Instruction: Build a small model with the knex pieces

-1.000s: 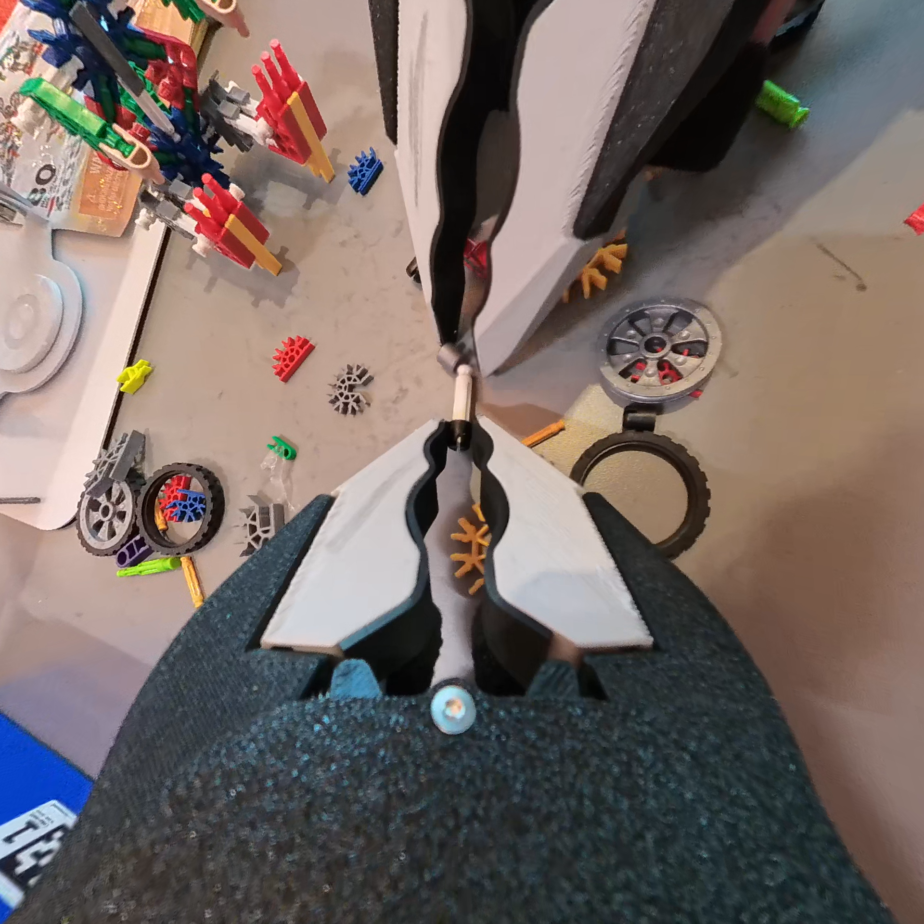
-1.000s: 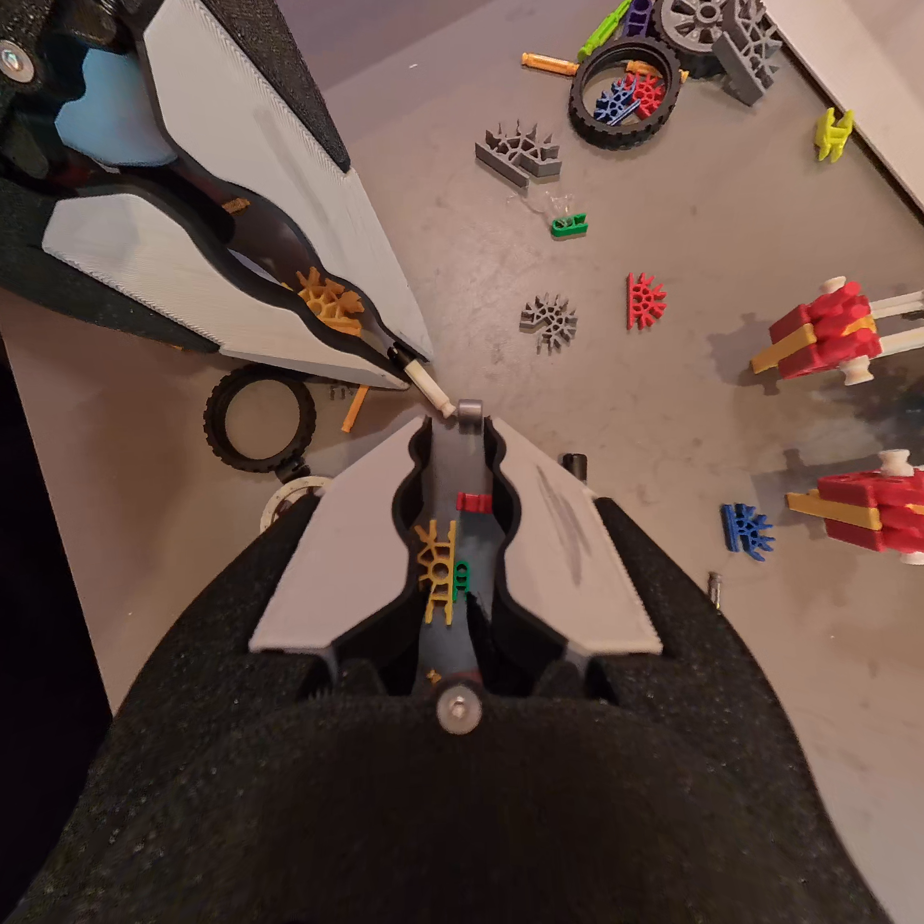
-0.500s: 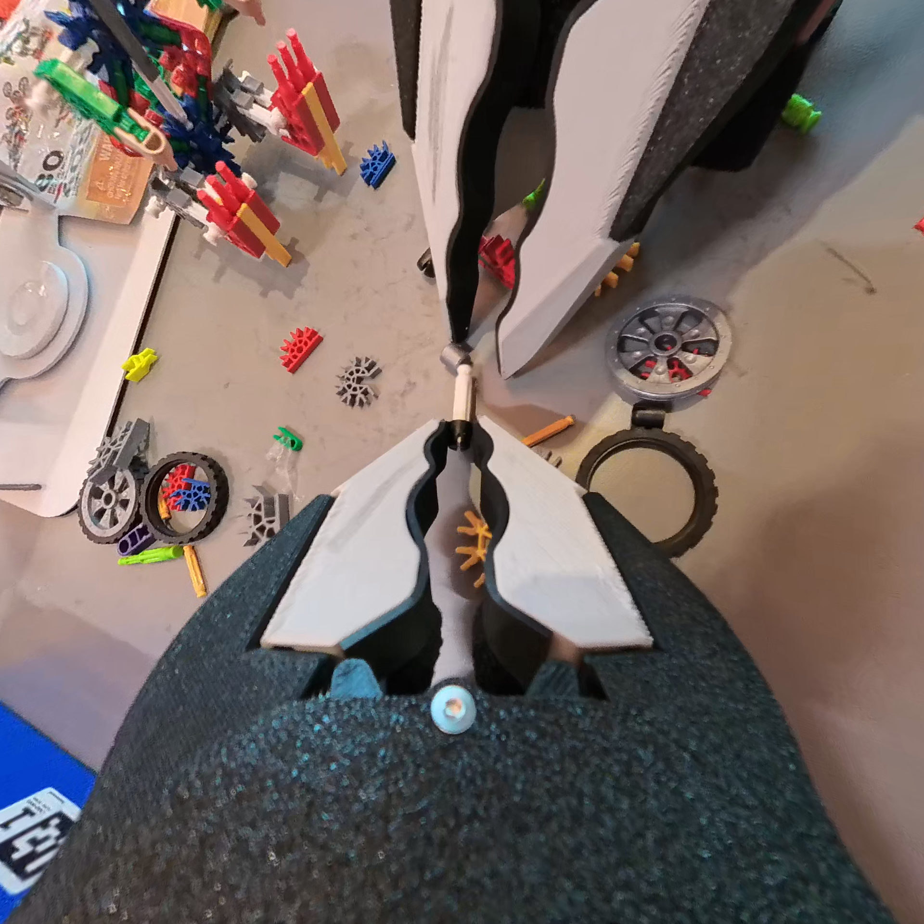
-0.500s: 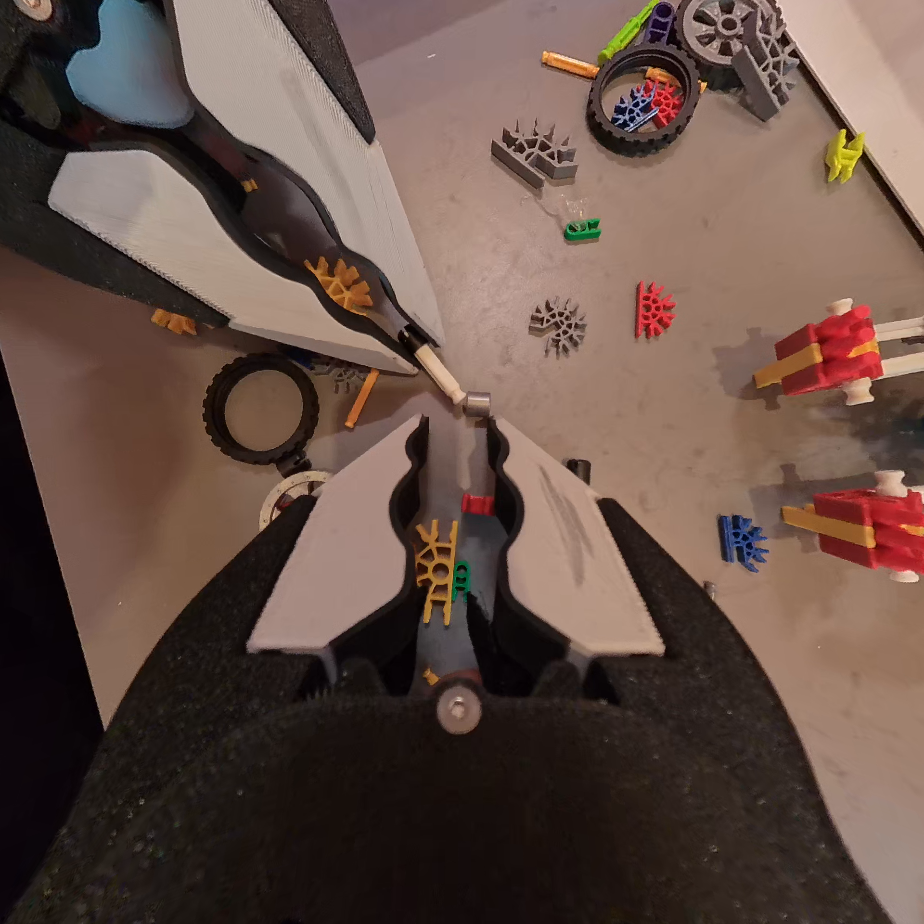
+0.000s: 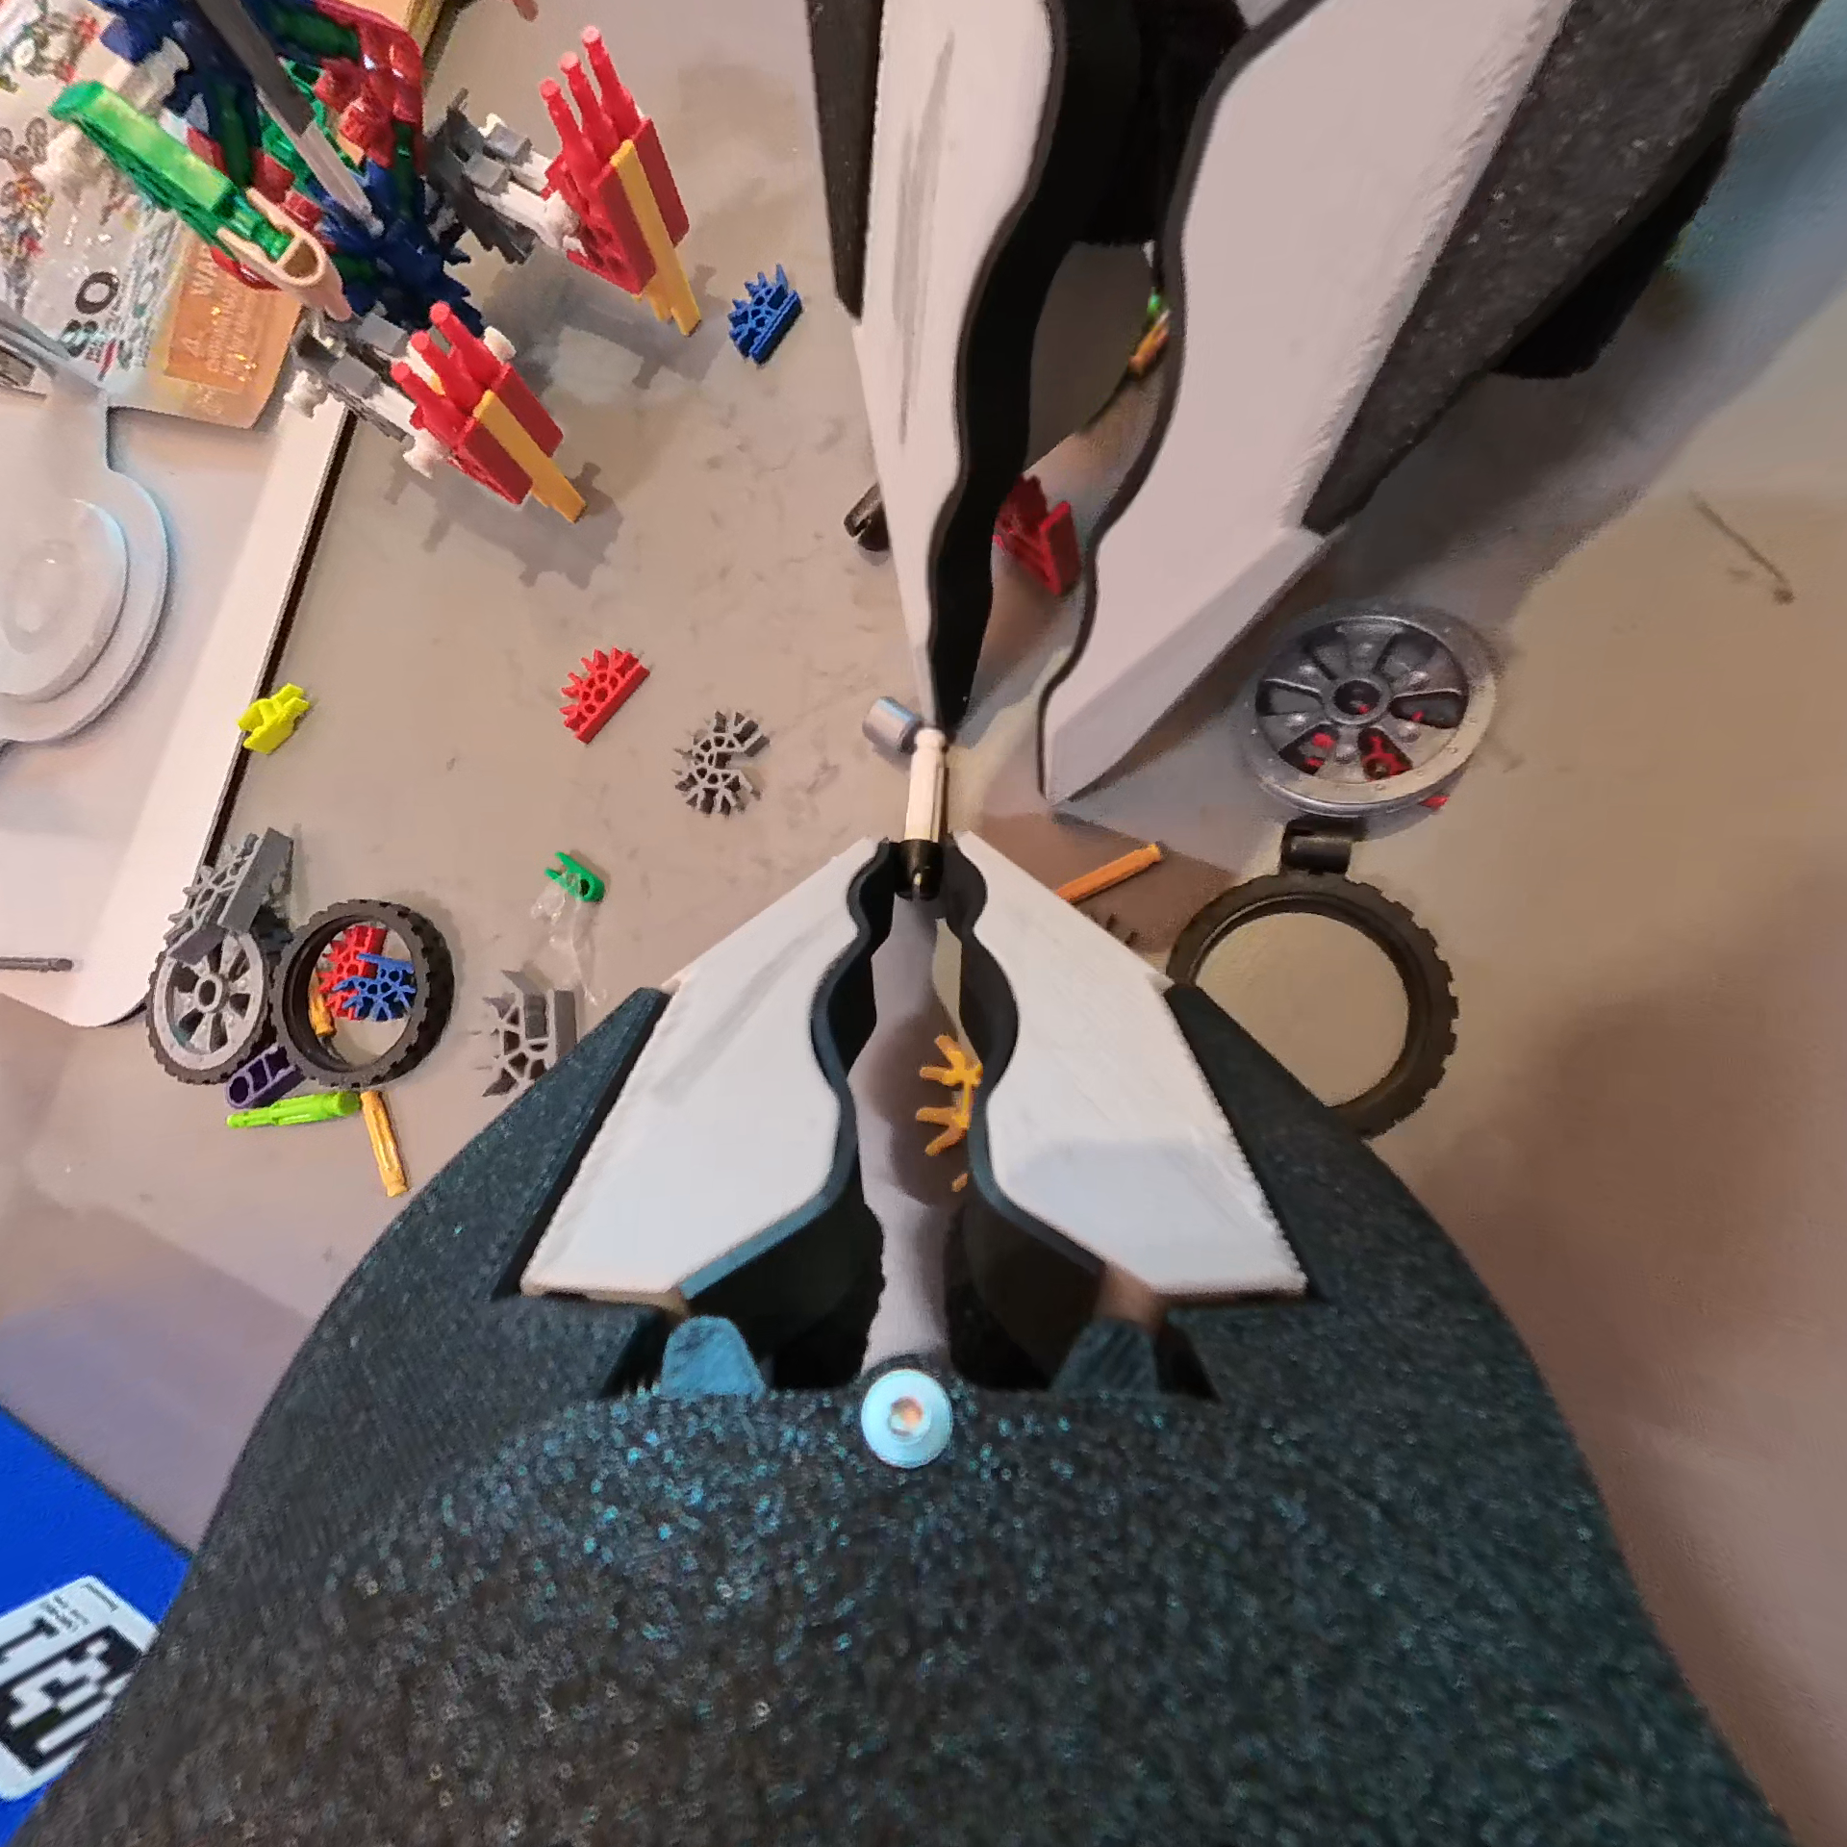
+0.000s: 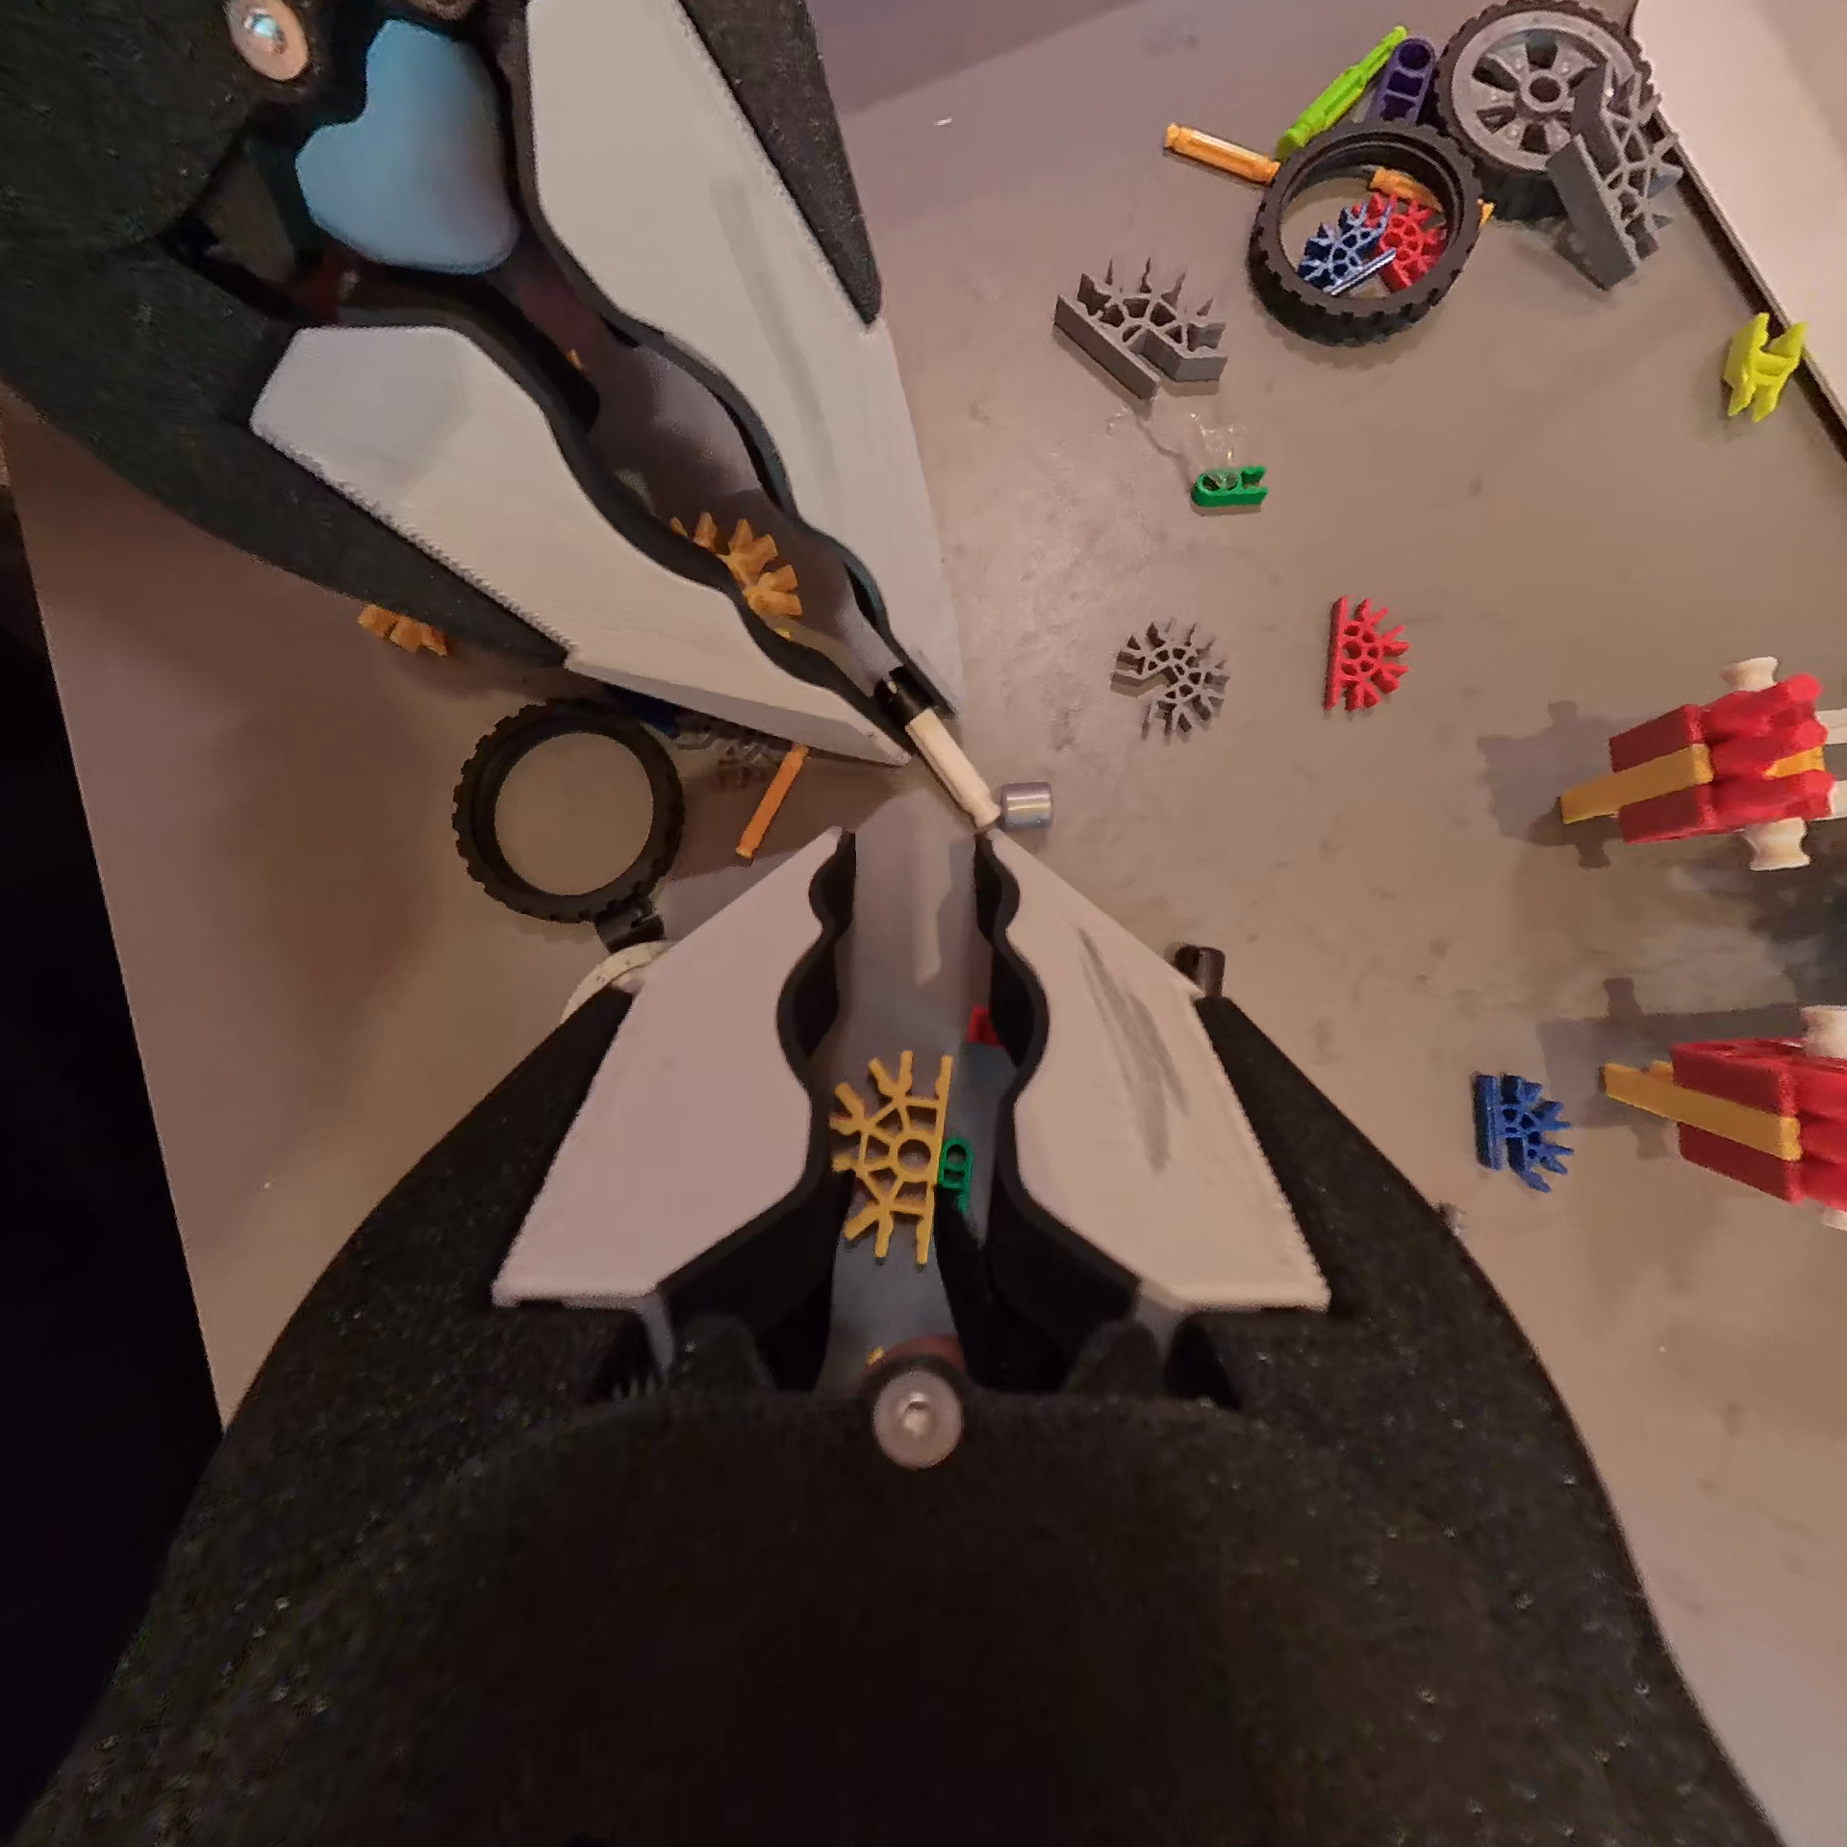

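Observation:
My left gripper (image 5: 918,868) is shut on the black end of a short white rod (image 5: 924,790), which points forward over the grey table. A small grey cylinder (image 5: 888,722) sits just beside the rod's free tip, held by neither gripper. My right gripper (image 6: 915,850) is open and empty, with its fingertips on either side of the rod's tip. In the right wrist view the rod (image 6: 944,755) juts from the left gripper (image 6: 915,720) at the upper left, and the grey cylinder (image 6: 1026,806) is just right of the tip.
Loose pieces lie around: a grey connector (image 5: 720,765), a red connector (image 5: 603,690), a black tyre ring (image 5: 1309,1009), a grey wheel hub (image 5: 1364,720), red-and-yellow assemblies (image 5: 480,420). A white board (image 5: 150,700) lies at the left. A yellow connector (image 6: 890,1149) lies under my right gripper. My left and right fingertips are right by each other.
My right gripper has opened and let go of the grey cylinder. The cylinder has shifted from the rod's tip to just beside it. My left gripper still holds the rod.

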`<action>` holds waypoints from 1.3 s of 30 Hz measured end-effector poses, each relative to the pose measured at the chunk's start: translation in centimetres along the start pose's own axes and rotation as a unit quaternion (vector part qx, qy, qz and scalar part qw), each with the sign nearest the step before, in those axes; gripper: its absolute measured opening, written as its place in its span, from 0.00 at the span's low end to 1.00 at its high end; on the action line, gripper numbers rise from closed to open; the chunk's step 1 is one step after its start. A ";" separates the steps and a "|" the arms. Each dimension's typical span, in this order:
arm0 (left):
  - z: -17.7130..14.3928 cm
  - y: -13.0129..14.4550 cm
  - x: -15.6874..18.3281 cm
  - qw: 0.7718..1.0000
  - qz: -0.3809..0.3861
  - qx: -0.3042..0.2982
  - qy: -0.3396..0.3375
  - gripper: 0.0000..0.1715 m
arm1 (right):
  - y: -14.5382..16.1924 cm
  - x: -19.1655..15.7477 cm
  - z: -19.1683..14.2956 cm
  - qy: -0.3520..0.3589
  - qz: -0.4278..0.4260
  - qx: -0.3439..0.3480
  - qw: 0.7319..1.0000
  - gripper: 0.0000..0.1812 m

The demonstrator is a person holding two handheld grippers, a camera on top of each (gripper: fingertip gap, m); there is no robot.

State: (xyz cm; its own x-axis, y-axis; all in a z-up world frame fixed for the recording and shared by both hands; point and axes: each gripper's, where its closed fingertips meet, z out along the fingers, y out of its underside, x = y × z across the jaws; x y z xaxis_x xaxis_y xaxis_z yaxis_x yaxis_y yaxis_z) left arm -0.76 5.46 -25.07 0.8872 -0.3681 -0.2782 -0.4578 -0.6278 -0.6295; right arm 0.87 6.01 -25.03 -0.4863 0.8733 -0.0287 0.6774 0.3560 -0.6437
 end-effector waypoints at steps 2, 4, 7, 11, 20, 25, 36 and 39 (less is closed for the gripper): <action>0.0 0.0 0.0 1.000 0.002 -0.001 0.000 0.04 | 0.0 0.3 -0.4 0.006 -0.003 -0.001 1.000 0.13; 0.0 0.1 0.0 1.000 0.002 -0.002 0.001 0.04 | -0.3 1.1 -0.9 0.016 0.003 0.007 1.000 0.14; -0.1 0.1 -0.1 1.000 -0.001 -0.002 -0.001 0.04 | -0.3 1.4 -0.6 0.012 -0.005 -0.002 1.000 0.16; -0.1 0.1 0.0 1.000 -0.003 -0.001 -0.002 0.04 | 0.0 0.9 0.0 -0.002 -0.016 -0.013 1.000 0.19; 0.0 -0.2 0.1 1.000 -0.003 0.004 -0.002 0.04 | 0.1 0.6 -0.1 0.001 -0.015 -0.010 1.000 0.18; 0.1 -0.2 0.0 1.000 -0.007 0.001 -0.004 0.04 | 0.1 0.5 0.0 0.003 -0.014 -0.012 1.000 0.19; 0.3 -0.5 0.0 1.000 0.000 0.005 -0.003 0.04 | 0.2 -0.2 -0.4 0.003 -0.001 -0.004 1.000 0.20; 0.3 -0.6 0.1 1.000 0.009 0.011 0.004 0.04 | 0.1 0.6 -0.8 0.015 0.004 0.004 1.000 0.19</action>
State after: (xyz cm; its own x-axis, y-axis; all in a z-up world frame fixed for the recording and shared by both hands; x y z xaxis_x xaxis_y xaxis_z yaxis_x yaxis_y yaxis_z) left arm -0.38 6.00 -24.98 0.8785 -0.3841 -0.2841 -0.4720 -0.6061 -0.6402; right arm 1.10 6.83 -24.49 -0.4647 0.8854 -0.0109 0.6763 0.3469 -0.6498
